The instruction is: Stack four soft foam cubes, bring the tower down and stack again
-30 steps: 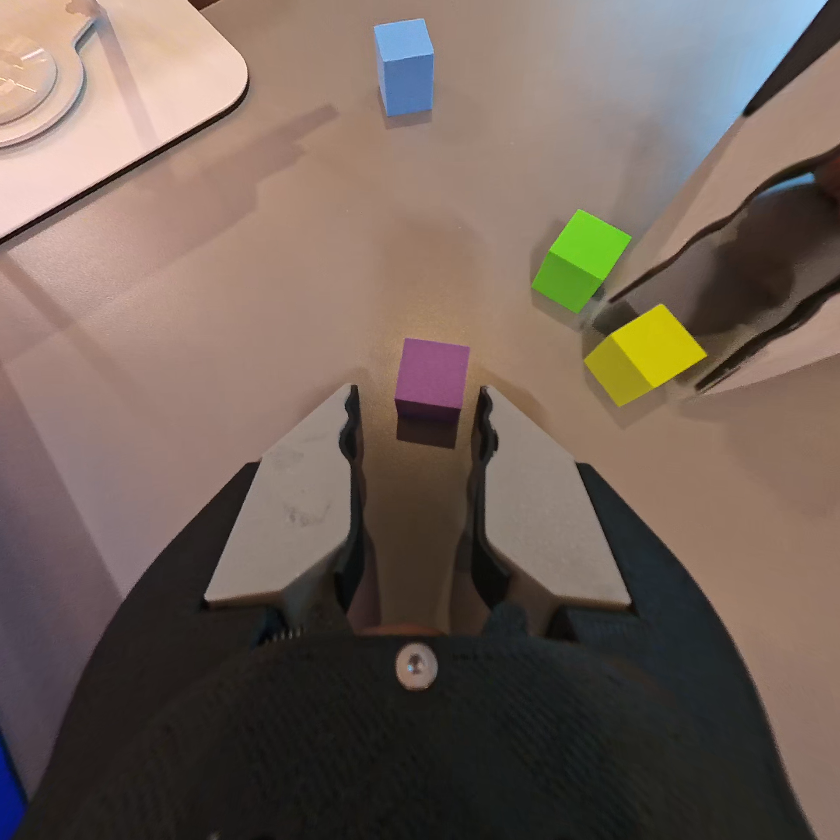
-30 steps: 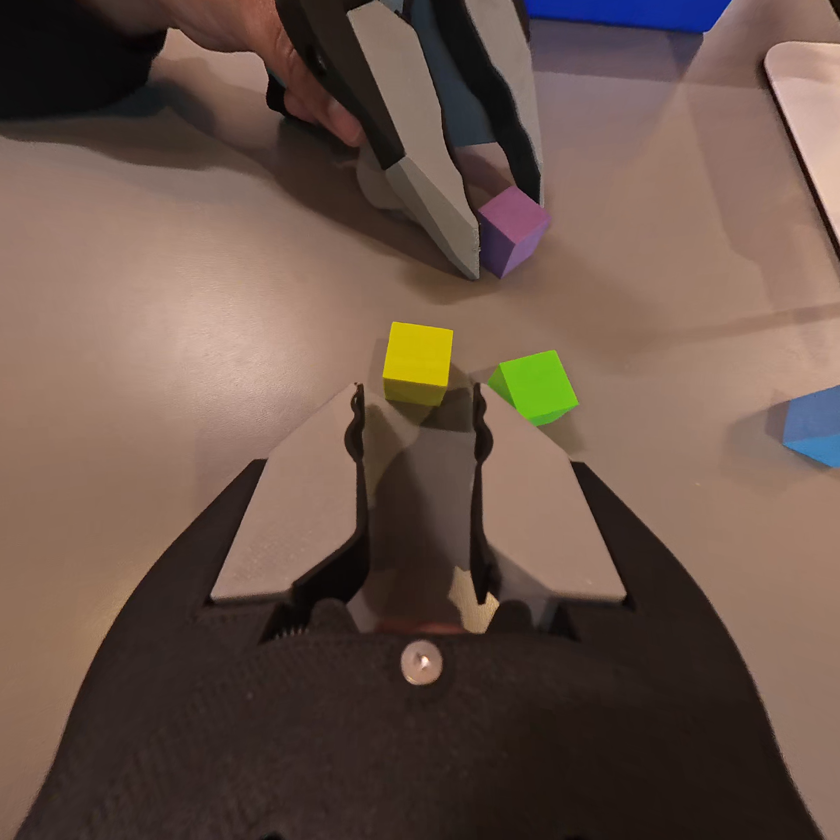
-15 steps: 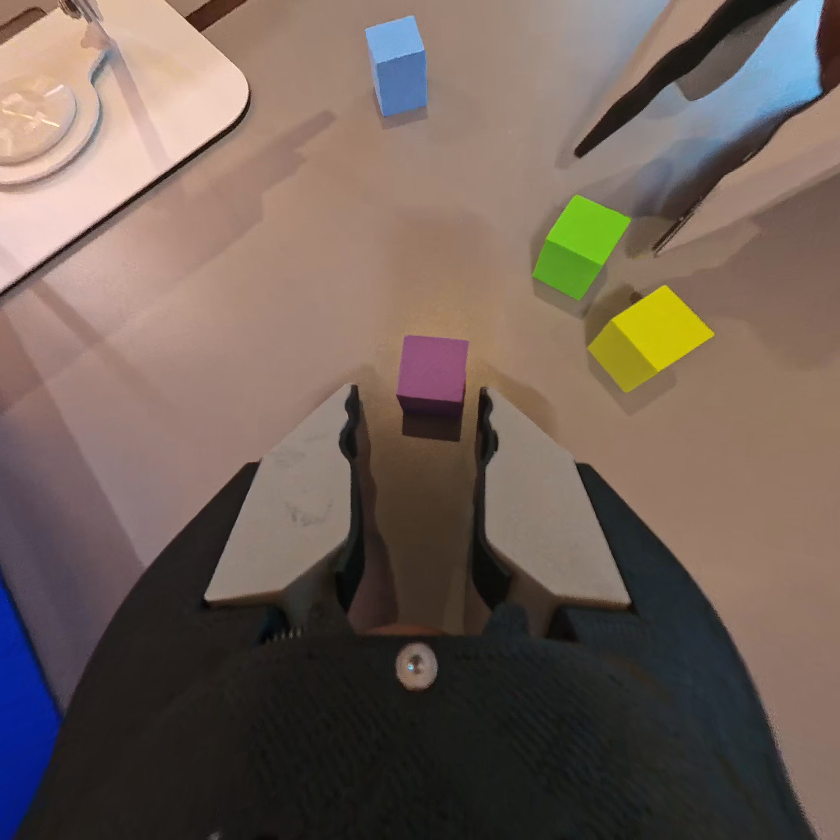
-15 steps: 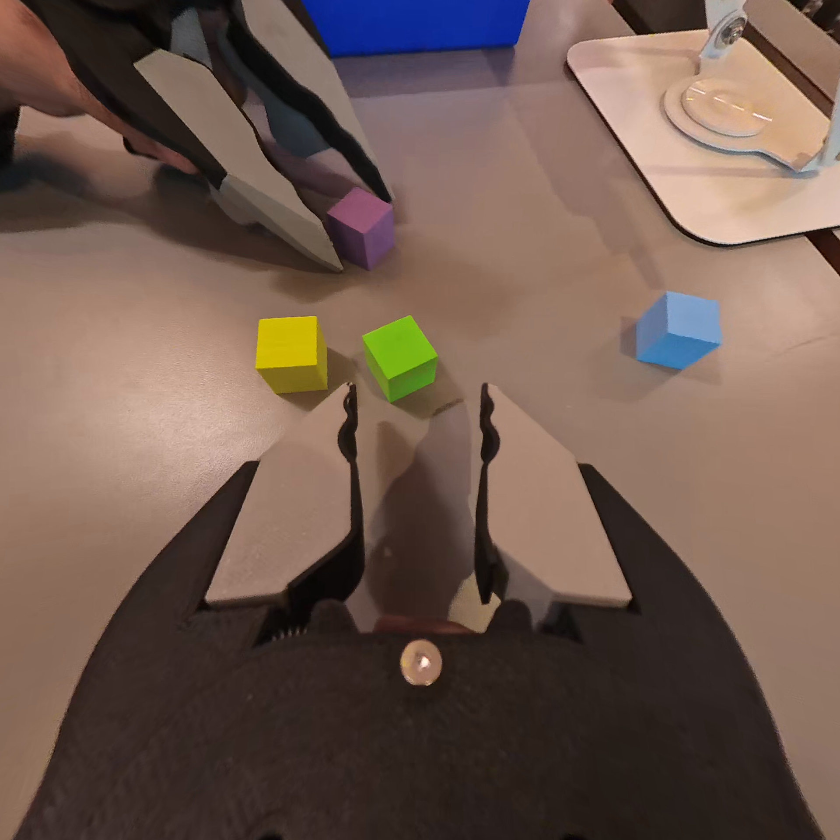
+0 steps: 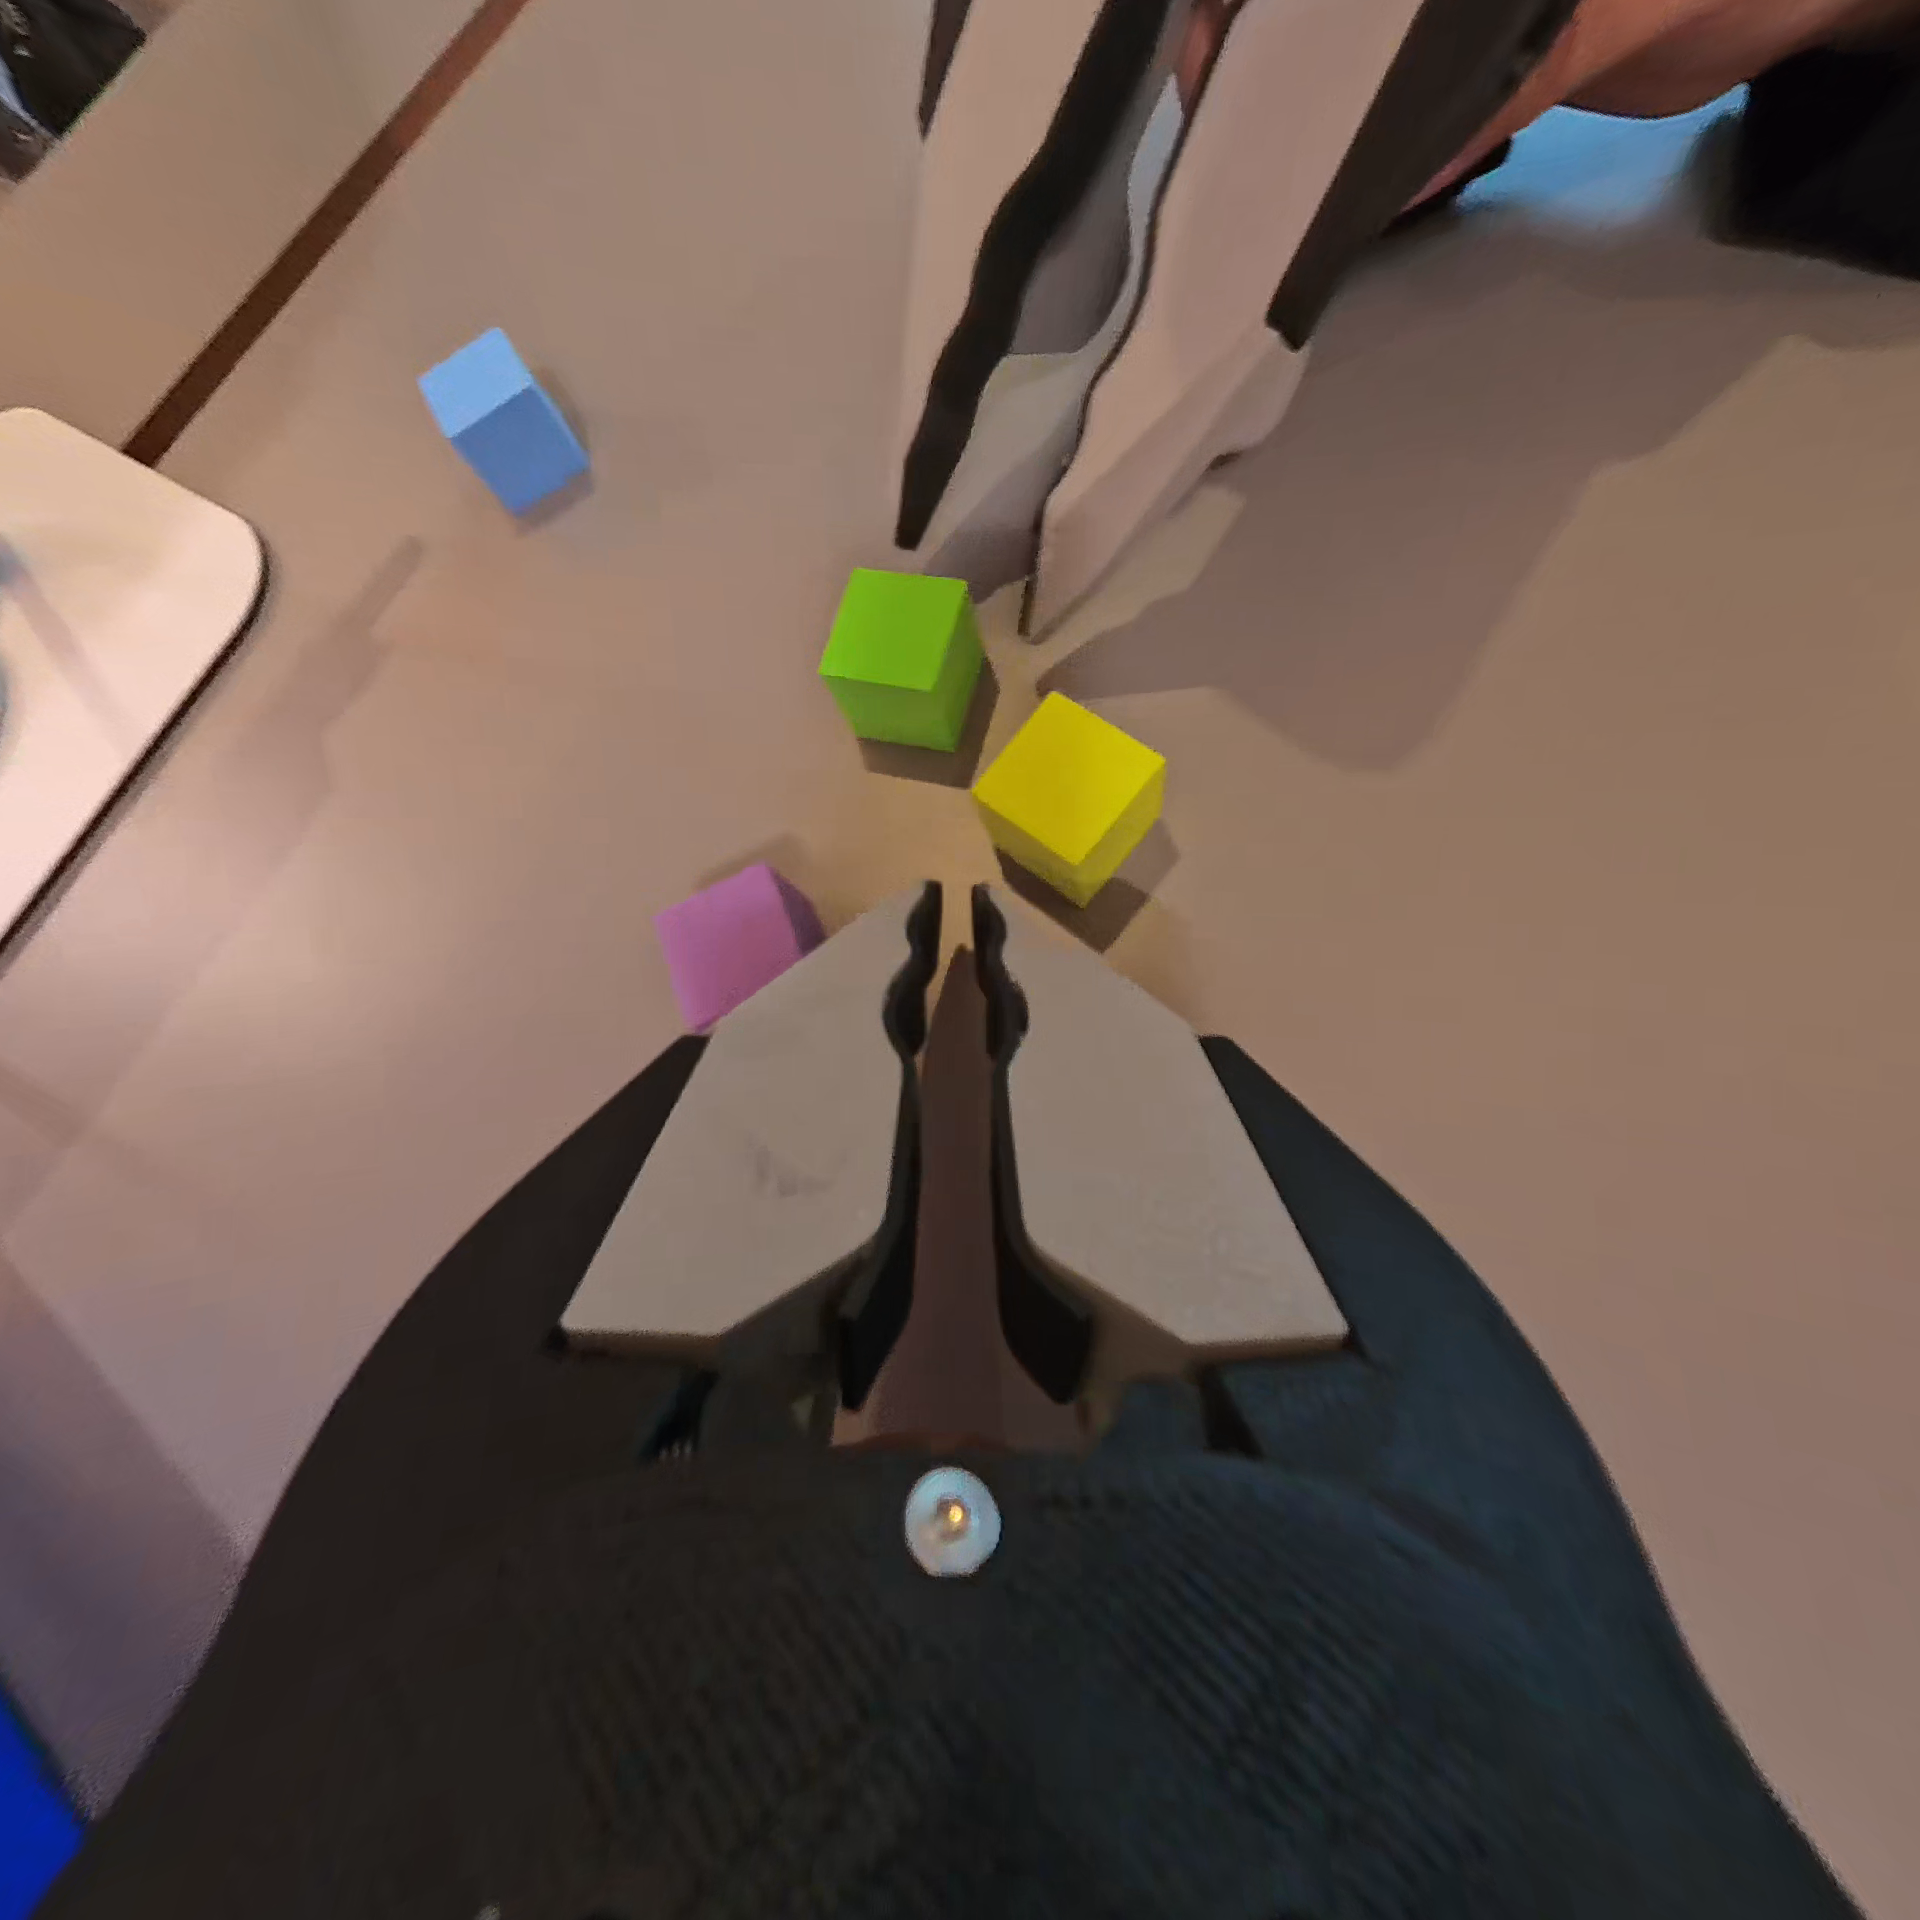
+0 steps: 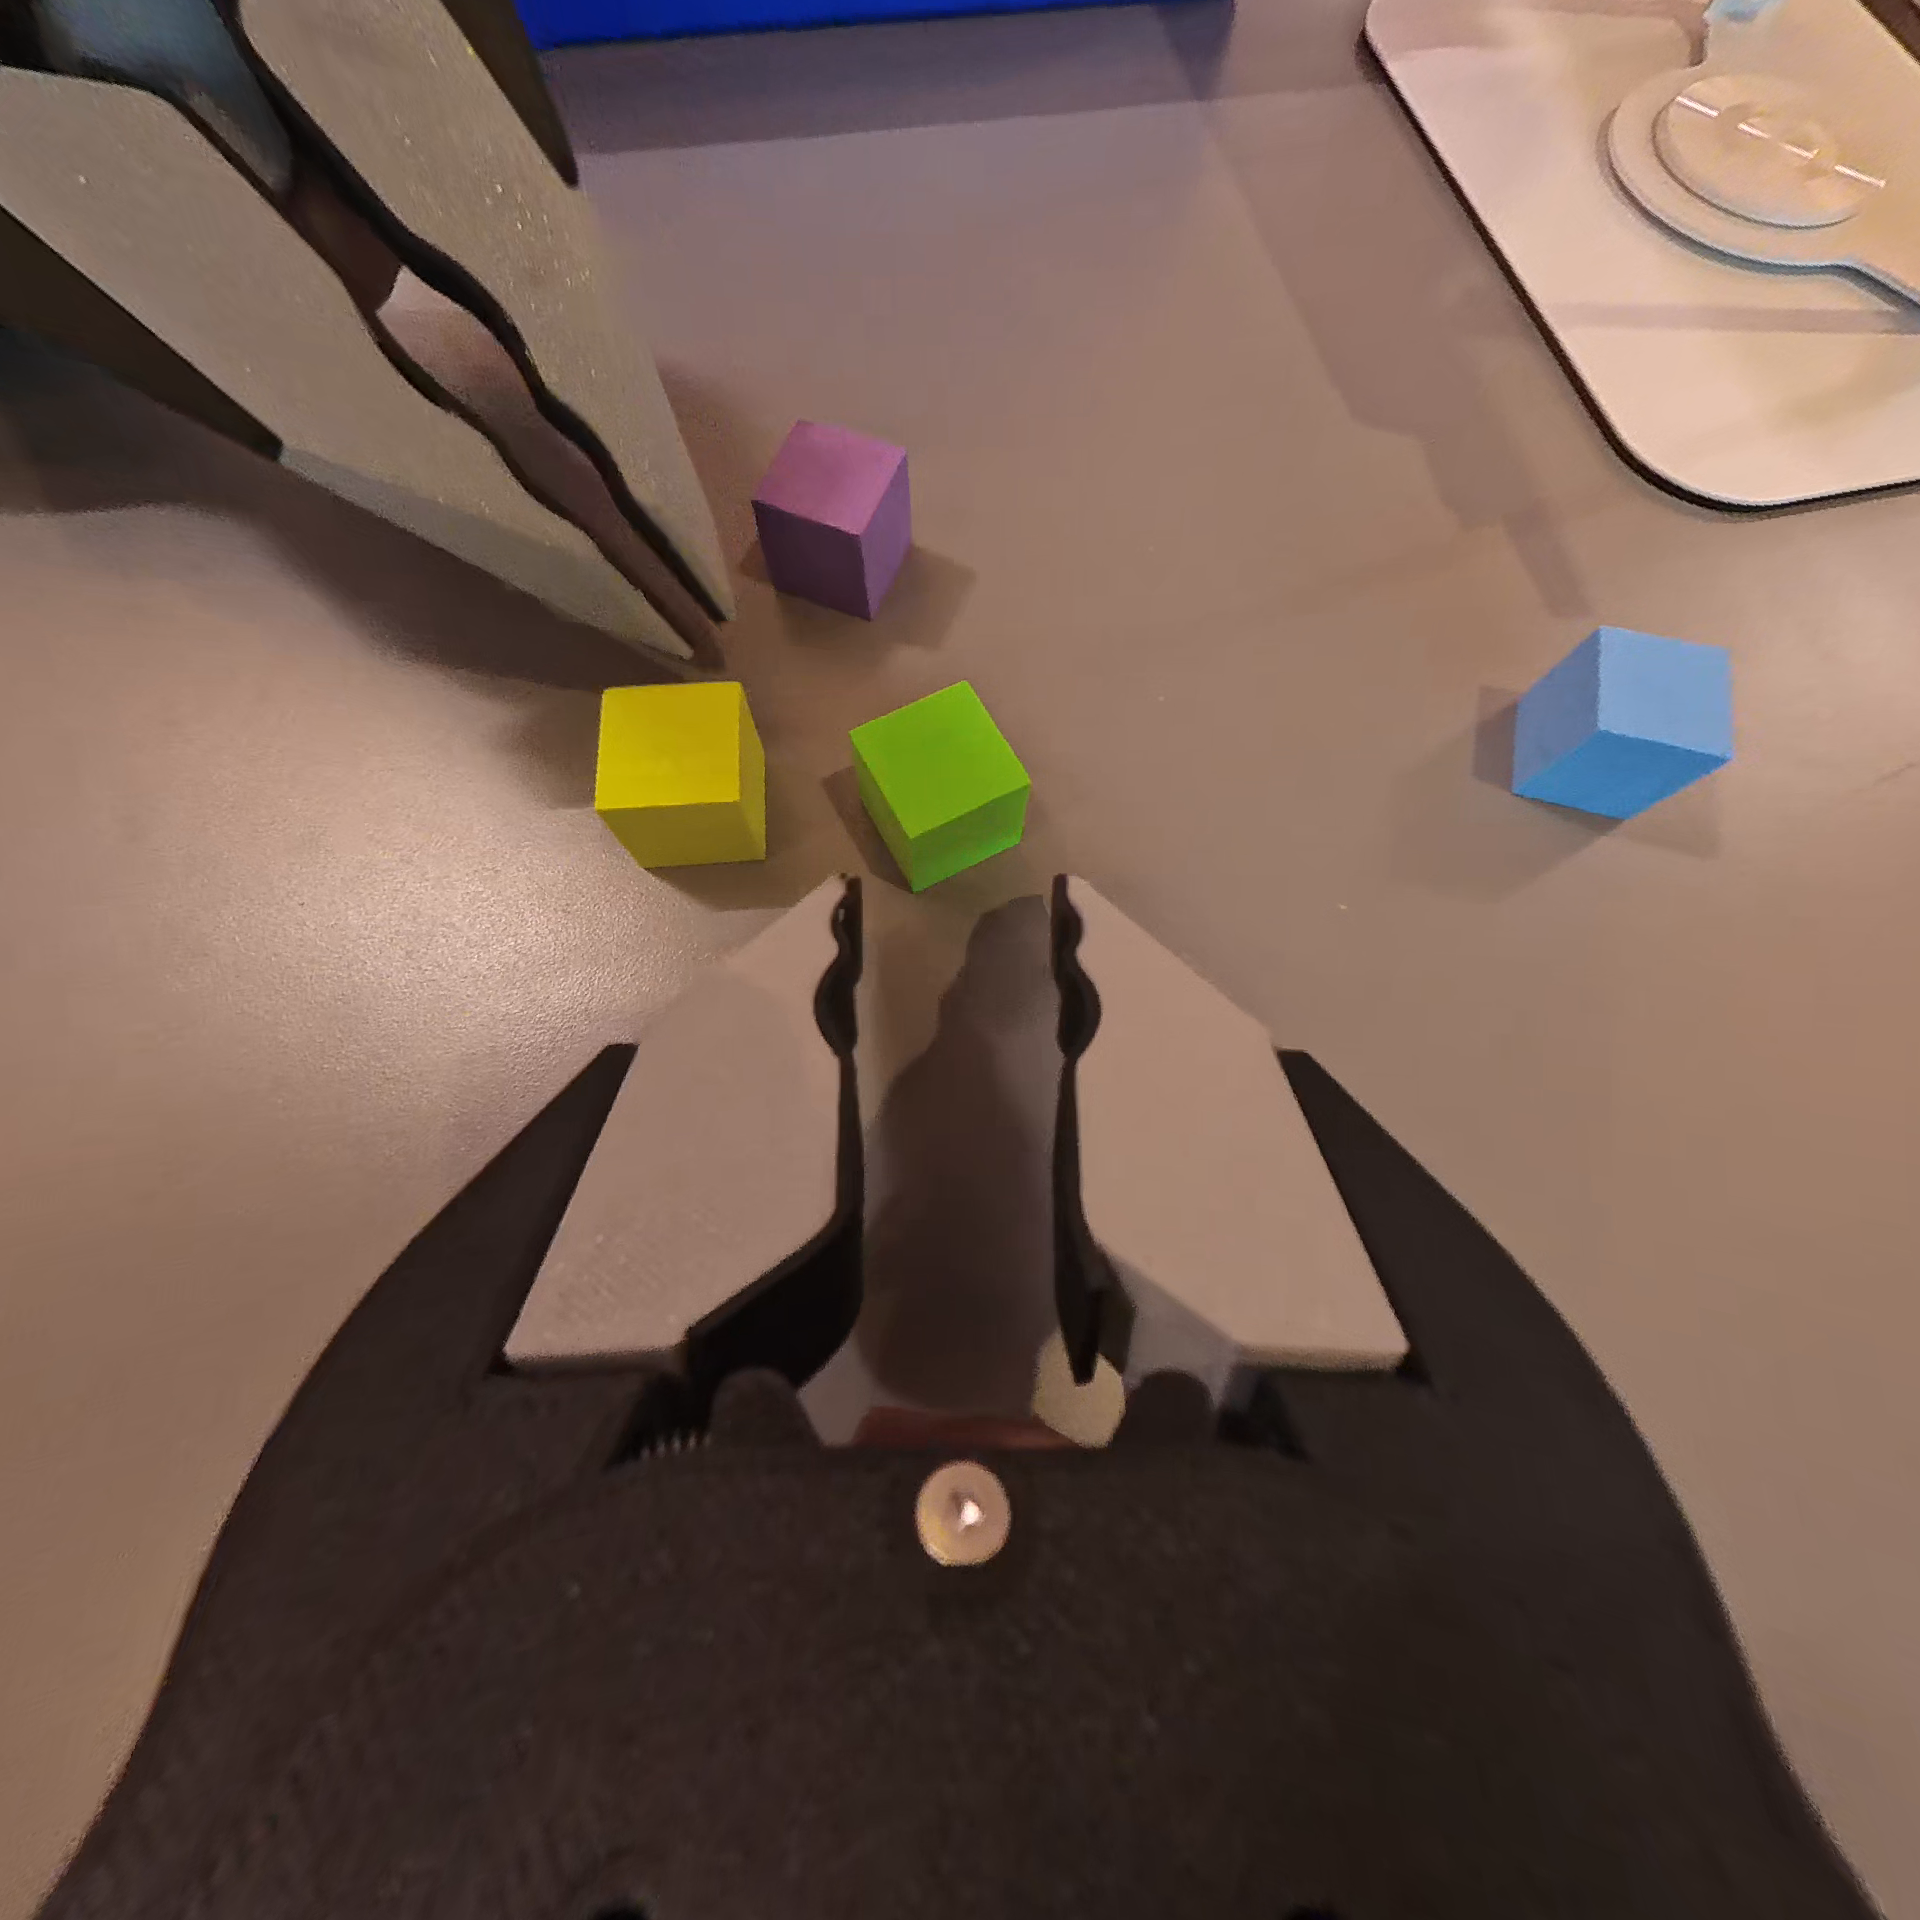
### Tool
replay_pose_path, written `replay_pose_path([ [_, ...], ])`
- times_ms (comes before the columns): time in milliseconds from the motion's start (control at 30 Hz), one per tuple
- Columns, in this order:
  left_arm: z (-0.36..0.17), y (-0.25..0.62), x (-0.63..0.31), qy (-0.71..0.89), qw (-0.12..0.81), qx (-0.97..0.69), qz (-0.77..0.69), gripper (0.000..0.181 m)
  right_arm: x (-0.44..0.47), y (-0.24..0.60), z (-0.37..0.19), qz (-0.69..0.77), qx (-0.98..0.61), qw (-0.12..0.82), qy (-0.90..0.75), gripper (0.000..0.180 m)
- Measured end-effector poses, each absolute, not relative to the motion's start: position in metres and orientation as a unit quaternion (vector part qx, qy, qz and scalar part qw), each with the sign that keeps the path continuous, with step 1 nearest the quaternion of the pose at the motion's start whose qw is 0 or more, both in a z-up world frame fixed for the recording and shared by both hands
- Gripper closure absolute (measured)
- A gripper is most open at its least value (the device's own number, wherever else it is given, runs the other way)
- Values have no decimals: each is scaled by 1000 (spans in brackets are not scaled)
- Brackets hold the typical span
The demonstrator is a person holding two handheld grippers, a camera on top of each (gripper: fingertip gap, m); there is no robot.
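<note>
Four foam cubes lie apart on the grey table, none stacked. In the left wrist view they are purple (image 5: 732, 940), green (image 5: 902, 657), yellow (image 5: 1070, 795) and blue (image 5: 502, 419). My left gripper (image 5: 956, 894) is shut and empty, its tips between the purple and yellow cubes. It also shows in the right wrist view (image 6: 707, 634), just above the yellow cube (image 6: 677, 771) and left of the purple cube (image 6: 831, 516). My right gripper (image 6: 954, 888) is open and empty, right behind the green cube (image 6: 940, 784). The blue cube (image 6: 1621, 722) sits far right.
A white base plate (image 6: 1507, 260) carrying a round disc lies at the back right of the right wrist view and at the left edge of the left wrist view (image 5: 104, 644). A blue box (image 6: 831, 16) stands at the far edge. A hand (image 5: 1662, 62) holds the right gripper. The left gripper's tips are roughly 7 centimetres from the right gripper's. My right gripper is the nearer one to the blue cube (image 6: 1621, 722): about 11 centimetres, against 15 centimetres.
My left gripper has closed and swung right, off the purple cube, which now lies beside its left finger. My right gripper has lined up behind the green cube.
</note>
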State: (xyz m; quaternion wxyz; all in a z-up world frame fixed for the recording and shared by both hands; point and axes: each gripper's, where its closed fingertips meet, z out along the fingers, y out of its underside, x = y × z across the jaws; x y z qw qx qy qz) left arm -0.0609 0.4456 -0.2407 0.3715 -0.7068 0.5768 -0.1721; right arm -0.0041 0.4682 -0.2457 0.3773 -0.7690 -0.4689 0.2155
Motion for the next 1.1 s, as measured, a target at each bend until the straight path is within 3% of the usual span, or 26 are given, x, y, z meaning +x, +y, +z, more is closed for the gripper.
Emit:
replay_pose_path([
  [500, -251, 436, -52, 602, 361, -694, -159, 162, -10, 464, -247, 215, -762, 375, -483, 150],
  [733, -240, 458, -53, 563, 422, -701, -116, 163, -5, 469, -244, 217, -765, 383, -471, 149],
  [1100, -240, 462, -52, 558, 433, -700, -104, 163, -6, 469, -249, 200, -767, 378, -479, 150],
])
